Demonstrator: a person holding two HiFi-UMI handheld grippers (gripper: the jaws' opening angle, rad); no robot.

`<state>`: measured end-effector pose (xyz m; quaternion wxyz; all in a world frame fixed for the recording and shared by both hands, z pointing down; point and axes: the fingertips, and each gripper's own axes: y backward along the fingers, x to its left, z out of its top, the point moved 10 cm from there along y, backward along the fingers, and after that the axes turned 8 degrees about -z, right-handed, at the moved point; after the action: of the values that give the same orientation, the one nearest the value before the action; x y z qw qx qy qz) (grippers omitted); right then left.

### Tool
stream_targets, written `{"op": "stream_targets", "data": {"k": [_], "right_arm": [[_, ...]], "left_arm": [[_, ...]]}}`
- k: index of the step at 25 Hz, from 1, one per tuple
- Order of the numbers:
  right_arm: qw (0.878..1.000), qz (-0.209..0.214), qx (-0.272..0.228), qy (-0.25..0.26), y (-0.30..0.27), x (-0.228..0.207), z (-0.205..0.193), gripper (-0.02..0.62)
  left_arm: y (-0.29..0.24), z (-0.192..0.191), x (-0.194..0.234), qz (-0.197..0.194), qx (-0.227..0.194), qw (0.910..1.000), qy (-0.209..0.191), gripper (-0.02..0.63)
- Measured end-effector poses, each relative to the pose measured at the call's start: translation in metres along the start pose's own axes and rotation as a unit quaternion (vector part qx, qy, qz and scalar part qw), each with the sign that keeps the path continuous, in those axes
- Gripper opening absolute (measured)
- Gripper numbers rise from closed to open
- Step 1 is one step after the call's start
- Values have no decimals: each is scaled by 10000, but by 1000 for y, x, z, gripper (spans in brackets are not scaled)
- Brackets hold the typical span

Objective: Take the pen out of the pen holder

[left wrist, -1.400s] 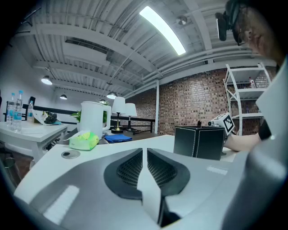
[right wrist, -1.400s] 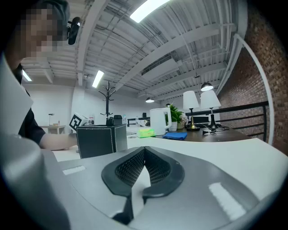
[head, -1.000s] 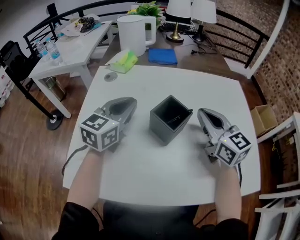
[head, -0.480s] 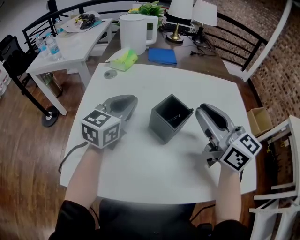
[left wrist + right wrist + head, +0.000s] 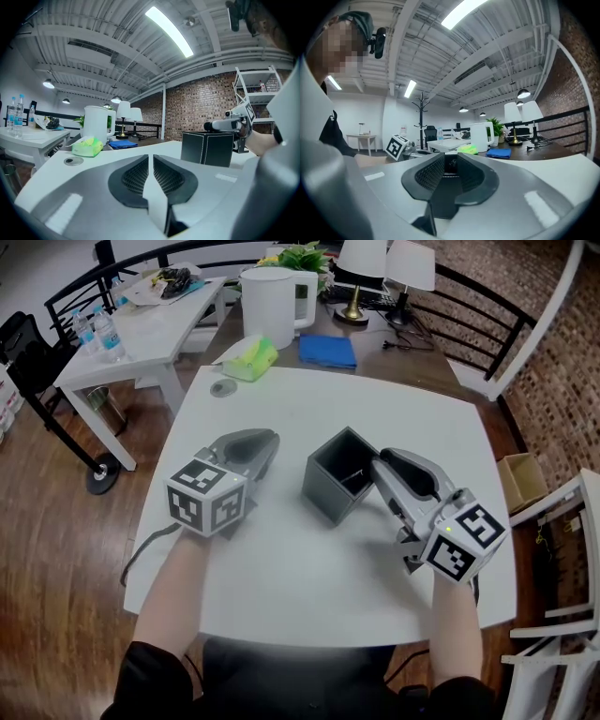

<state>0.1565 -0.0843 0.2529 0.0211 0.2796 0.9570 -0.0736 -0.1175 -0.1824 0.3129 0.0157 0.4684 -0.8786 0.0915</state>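
The black square pen holder stands in the middle of the white table. A thin pen lies slanted inside it. My right gripper reaches in from the right, its tip at the holder's right rim. Its jaws are opening, with only the holder's dark wall seen in the gap and nothing gripped. In its own view the right gripper points at my other hand's marker cube. My left gripper rests on the table left of the holder, apart from it. The left gripper is shut and empty.
Beyond the table's far edge are a white kettle, a green pack, a blue cloth and two lamps. A small round disc lies at the far left corner. A white side table stands left, white chairs right.
My right gripper has moved left and lifted, from beside the holder to its right rim, and its jaws have opened. The left gripper has stayed put.
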Motion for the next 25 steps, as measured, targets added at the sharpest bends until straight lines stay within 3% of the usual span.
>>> {"op": "stream_targets", "data": {"k": [16,25], "right_arm": [[9988,444,154,165,-13,16,4,64],[9975,498,-450,230,3,15,32,64]], "left_arm": [[0,0,0,-2,6,10000,6,31],[1,-1,0,0,8,10000,6,31]]}}
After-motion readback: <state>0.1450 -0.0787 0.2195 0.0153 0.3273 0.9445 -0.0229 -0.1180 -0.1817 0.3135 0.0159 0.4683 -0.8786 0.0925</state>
